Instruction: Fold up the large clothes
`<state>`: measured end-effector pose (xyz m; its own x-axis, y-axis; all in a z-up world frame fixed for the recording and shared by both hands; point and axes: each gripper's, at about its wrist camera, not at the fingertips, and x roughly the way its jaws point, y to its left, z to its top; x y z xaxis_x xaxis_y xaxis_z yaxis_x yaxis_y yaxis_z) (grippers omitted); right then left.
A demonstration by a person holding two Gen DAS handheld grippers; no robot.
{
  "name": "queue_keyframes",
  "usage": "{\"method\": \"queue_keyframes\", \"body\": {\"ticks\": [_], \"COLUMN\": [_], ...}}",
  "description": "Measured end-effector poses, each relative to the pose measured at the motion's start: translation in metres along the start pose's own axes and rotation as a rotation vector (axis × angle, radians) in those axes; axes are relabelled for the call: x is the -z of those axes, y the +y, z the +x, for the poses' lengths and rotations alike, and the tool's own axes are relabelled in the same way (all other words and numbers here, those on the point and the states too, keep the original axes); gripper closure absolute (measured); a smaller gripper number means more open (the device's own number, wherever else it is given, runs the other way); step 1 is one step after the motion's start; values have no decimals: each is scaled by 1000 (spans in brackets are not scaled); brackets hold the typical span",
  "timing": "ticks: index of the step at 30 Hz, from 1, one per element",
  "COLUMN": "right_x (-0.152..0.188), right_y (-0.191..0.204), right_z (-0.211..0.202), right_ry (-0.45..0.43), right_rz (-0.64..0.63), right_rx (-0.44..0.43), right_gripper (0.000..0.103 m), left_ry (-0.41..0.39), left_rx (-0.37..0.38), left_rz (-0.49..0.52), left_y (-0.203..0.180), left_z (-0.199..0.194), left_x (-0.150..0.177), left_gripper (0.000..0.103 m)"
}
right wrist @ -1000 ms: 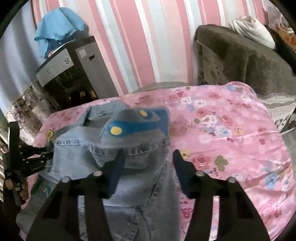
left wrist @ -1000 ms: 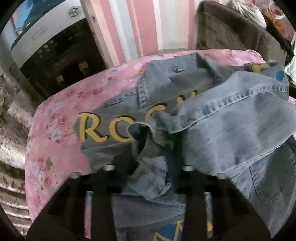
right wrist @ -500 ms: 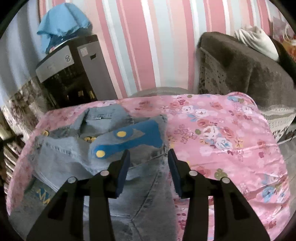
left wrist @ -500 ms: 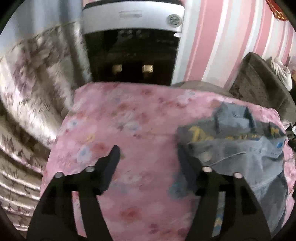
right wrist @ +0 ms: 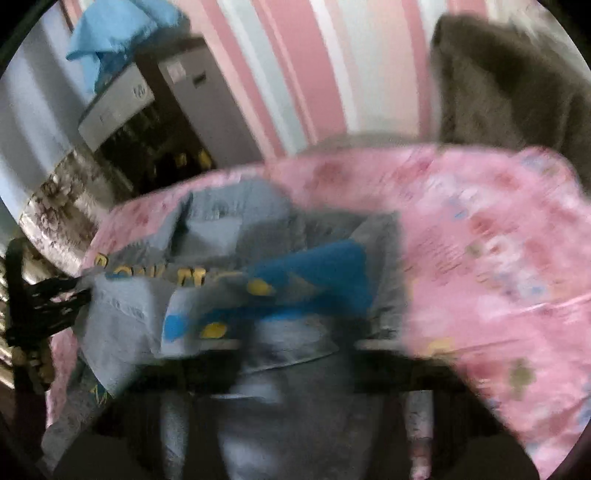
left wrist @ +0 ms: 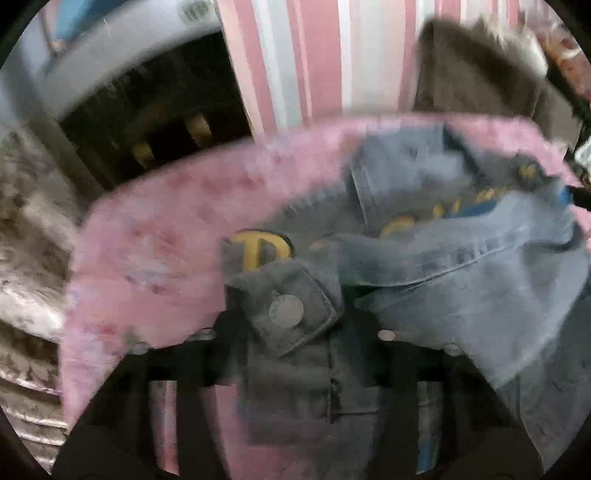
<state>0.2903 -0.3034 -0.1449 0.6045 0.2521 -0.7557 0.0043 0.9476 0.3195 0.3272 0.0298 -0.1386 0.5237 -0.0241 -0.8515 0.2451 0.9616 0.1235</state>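
Observation:
A blue denim jacket (left wrist: pixel 461 295) with yellow lettering lies crumpled on a pink floral cover (left wrist: pixel 155 258). My left gripper (left wrist: pixel 291 317) has a sleeve cuff (left wrist: pixel 284 310) with a metal snap between its fingers. Its jaws are closing, and a dark gap still shows beside the cuff. In the blurred right wrist view the jacket (right wrist: pixel 207 229) is bunched, its blue patch (right wrist: pixel 317 273) with yellow dots on top. My right gripper (right wrist: pixel 295 354) is shut on denim just below that patch, its fingers mostly hidden by cloth. The left gripper (right wrist: pixel 48 302) shows at the jacket's left edge.
A grey and black water dispenser (right wrist: pixel 147 110) stands behind the table's left side, with a blue cloth (right wrist: pixel 110 33) on top. A brown upholstered chair (right wrist: pixel 509 85) stands at the back right, before a striped wall. Floral fabric (left wrist: pixel 26 221) hangs at the left. The pink cover (right wrist: pixel 480 258) is bare on the right.
My left gripper let go of bunched denim, swung out over bare pink cover, then came back over the snap cuff. My right gripper closed on the fabric below the blue patch.

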Motion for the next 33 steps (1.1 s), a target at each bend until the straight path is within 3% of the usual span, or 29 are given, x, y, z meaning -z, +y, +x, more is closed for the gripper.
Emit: {"method": "queue_keyframes", "body": {"ticks": [2, 6, 7, 8, 10, 11, 13, 14, 17, 18, 19, 20, 21, 23, 25, 27, 28, 30, 32, 33], "right_x": [2, -16, -31, -41, -45, -42, -26, -19, -9, -8, -7, -6, -4, 3, 0, -6, -6, -6, -2, 2], "right_y": [3, -13, -28, -39, -43, -39, -24, -20, -7, -5, -5, -7, -6, 3, -20, -55, -61, -59, -59, -52], "right_z": [-1, -76, -76, -68, -56, -56, -57, -54, -27, -17, -4, 6, 9, -16, -32, -11, 0, -4, -33, -55], "right_ry": [-52, -365, -353, -314, -251, -240, -214, -197, -98, -74, -38, -9, -21, -144, -228, -143, -127, -132, -198, -224], "right_rz": [-35, 18, 49, 75, 71, 54, -7, -25, -85, -94, -80, -62, -67, -114, -36, 114, 137, 134, 148, 116], "right_rx": [50, 96, 147, 164, 128, 105, 51, 46, 93, 110, 86, 59, 64, 104, 97, 37, 25, 60, 46, 70], "right_gripper": [103, 103, 103, 103, 99, 98, 47, 7, 9, 18, 35, 64, 75, 87, 88, 86, 82, 61, 57, 48], "left_ry": [-19, -216, -207, -142, -38, -41, -76, -81, -68, -61, -56, -60, -68, -93, -134, -69, -46, -63, -74, -86], "left_rx": [-3, 13, -9, -28, -7, -4, -20, -22, -18, -10, 5, 21, 27, 43, 20, 29, 6, -51, -39, -43], "left_rz": [-18, -93, -81, -76, -107, -112, -105, -105, -107, -115, -129, -159, -181, -221, -223, -185, -167, -132, -132, -129], "left_y": [1, 17, 16, 17, 23, 23, 22, 22, 24, 25, 26, 30, 32, 34, 30, 21, 16, 9, 12, 15], "left_z": [2, -50, -44, -21, 12, 13, 1, -2, -3, 0, 3, 2, -4, -17, -25, 2, 14, 10, -5, -18], "left_x": [0, 0, -4, -11, -11, -8, 0, 2, 4, 4, 3, 4, 7, 12, 19, 17, 15, 11, 12, 16], "left_gripper": [63, 65, 64, 64, 63, 62, 56, 55, 54, 55, 59, 60, 64, 67, 66, 65, 63, 60, 52, 39]}}
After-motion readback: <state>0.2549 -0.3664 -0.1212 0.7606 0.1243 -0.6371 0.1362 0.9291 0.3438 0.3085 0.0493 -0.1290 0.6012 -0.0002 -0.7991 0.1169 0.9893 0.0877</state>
